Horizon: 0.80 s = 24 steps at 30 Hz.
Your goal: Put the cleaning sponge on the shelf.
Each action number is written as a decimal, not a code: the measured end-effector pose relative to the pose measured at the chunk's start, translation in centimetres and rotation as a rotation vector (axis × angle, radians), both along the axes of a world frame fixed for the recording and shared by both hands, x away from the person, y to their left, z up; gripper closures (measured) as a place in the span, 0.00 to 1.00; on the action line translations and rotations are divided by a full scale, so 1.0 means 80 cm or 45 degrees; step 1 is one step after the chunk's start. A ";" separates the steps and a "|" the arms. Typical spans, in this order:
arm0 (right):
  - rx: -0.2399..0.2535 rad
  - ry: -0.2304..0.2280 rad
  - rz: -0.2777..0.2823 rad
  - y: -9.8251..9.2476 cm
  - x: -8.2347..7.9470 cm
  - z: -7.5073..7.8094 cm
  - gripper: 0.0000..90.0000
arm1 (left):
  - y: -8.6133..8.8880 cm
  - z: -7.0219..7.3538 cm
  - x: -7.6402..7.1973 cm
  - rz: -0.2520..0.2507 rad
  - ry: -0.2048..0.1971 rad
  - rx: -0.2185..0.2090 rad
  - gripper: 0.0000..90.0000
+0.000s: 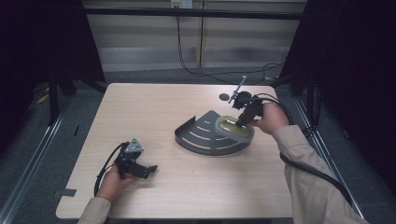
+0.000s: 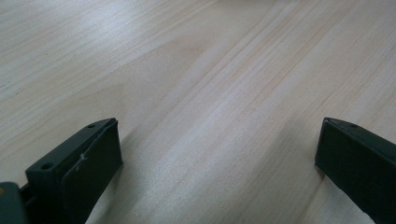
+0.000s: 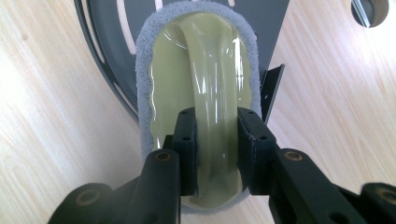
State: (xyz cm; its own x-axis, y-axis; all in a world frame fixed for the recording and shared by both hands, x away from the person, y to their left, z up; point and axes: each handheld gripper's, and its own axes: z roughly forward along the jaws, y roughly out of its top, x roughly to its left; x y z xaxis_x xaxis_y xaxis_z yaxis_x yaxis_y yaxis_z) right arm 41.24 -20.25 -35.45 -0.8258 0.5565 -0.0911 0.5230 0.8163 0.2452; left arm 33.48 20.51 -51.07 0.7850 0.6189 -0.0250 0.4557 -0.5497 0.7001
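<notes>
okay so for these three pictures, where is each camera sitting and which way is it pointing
High view: above the person's side, looking forward and down on the light wooden table; both forearms and tongs show.
Left gripper view: rides the left tongs, facing bare tabletop between open jaws.
Right gripper view: rides the right tongs, looking down on the pale green handled scrubbing pad they clamp, over the dark grey fan-shaped slotted rack.
Shared: high and right views show pad and rack.

No text, label, brand, number or sign can be read in these pictures — not on the table [image 1: 163, 107], and not on the things that lie on it.
</notes>
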 end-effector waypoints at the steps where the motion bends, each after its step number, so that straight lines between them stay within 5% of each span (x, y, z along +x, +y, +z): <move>1: 0.009 0.002 -0.001 0.000 0.001 -0.001 0.79 | 0.000 0.000 0.000 0.000 0.000 0.000 0.00; 24: 0.060 0.027 -0.185 0.009 0.020 -0.020 0.79 | 0.000 0.000 0.000 0.000 0.001 -0.001 0.00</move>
State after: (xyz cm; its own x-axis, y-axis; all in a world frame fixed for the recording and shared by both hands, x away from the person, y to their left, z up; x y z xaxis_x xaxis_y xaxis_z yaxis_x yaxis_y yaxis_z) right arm 42.85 -19.55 -37.01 -0.7376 0.6737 -0.0452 0.6405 0.7193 0.2690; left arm 33.47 20.51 -51.07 0.7851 0.6188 -0.0259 0.4560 -0.5493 0.7003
